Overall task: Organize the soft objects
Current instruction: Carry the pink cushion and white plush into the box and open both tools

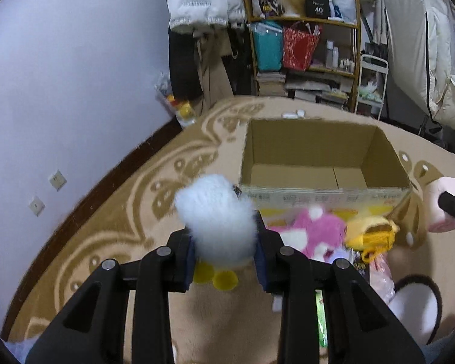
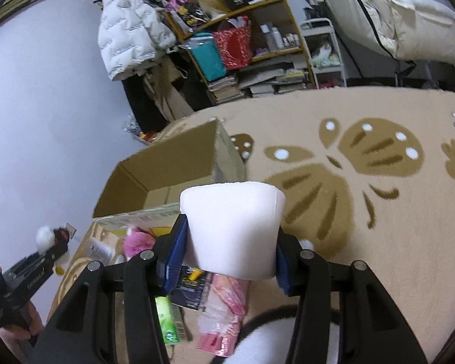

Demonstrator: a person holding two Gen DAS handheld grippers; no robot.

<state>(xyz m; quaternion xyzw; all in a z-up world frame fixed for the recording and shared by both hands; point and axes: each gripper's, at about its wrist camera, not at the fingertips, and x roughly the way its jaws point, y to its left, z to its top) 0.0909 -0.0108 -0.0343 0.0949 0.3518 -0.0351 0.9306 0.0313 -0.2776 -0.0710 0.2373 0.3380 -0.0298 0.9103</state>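
On the patterned rug (image 2: 379, 212) sits the open cardboard box (image 1: 312, 148) — its floor shows bare, so the sorting looks barely begun. Each tool carries one soft thing, neither over the box yet. The right gripper (image 2: 227, 257) is clamped on a white foam block (image 2: 232, 221), just short of the box's near corner. The left gripper (image 1: 224, 251) is squeezed tight on a white fluffy toy (image 1: 215, 215), in front of the box's near wall. Still loose before the box — a pink plush (image 1: 315, 230), a yellow knitted piece (image 1: 370, 233) and some packets (image 2: 221, 312).
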